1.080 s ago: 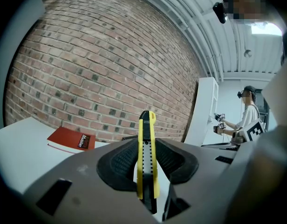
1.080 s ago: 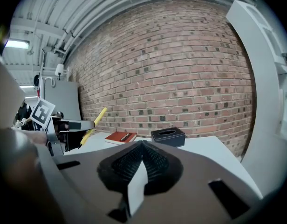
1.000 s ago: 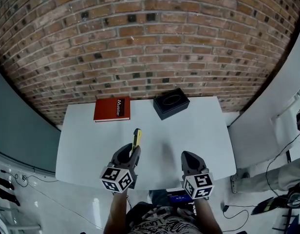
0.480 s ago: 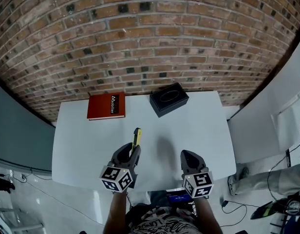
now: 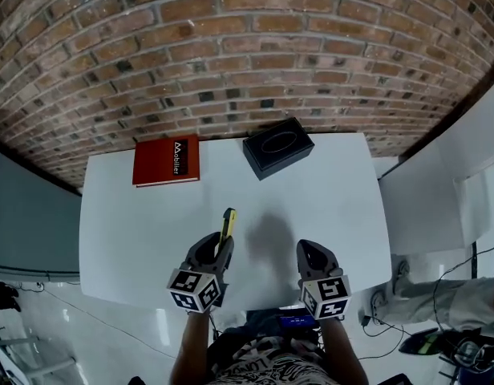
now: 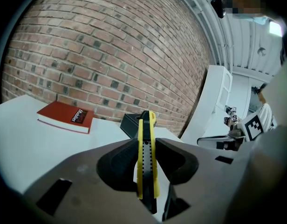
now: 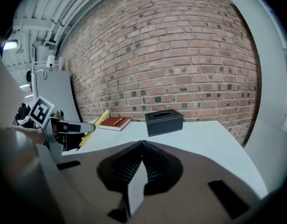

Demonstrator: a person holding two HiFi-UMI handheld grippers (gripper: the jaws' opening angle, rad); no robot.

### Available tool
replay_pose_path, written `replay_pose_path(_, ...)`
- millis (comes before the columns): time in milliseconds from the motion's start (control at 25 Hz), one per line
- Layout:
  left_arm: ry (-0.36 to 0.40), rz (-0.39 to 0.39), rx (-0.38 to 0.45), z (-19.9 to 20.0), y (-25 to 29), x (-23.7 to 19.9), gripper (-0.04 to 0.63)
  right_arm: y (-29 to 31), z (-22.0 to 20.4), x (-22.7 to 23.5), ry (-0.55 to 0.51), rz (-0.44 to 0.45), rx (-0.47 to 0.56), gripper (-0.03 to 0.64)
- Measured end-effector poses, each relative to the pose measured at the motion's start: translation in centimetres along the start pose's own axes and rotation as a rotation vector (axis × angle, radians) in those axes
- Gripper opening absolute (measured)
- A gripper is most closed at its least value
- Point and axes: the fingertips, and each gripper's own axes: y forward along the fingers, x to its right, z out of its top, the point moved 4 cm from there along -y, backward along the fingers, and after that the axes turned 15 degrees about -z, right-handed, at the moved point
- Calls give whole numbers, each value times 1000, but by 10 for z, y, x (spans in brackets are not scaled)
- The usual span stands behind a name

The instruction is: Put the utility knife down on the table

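A yellow and black utility knife [image 6: 146,153] is clamped between the jaws of my left gripper [image 5: 218,251], its tip pointing away towards the brick wall. From the head view the knife [image 5: 226,225] sticks out over the white table [image 5: 135,231], held above the near middle of it. The right gripper view shows the same knife [image 7: 94,126] at the left, tilted upward. My right gripper [image 5: 309,257] hovers over the near right part of the table with its jaws pressed together and nothing between them.
A red book [image 5: 167,160] lies flat at the table's back left. A black tissue box [image 5: 277,147] stands at the back middle, close to the brick wall [image 5: 247,46]. White panels [image 5: 439,191] flank the table on the right.
Both grippers hold their places and the knife stays clamped. The head camera has shifted, so the table, book and box sit slightly higher and further left.
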Motion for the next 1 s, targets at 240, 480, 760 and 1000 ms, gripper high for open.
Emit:
replay_pose_path(240,-38,15,-53,-20,9,-11,121,20,-9,-2,-17,23,-50,0)
replay_pose_path(480,-61,23,-100,-38,15,-22,121,34,-21,-1,-20,25,-97,0)
replay_pose_path(760,-67,31,-153,-54,23,-34,121,47,-32,-3,-19,33,-135,0)
replay_pose_path(1000,-87,43,-189,-68,24,-43,121,56,-38,-9,-30,48,-160,0)
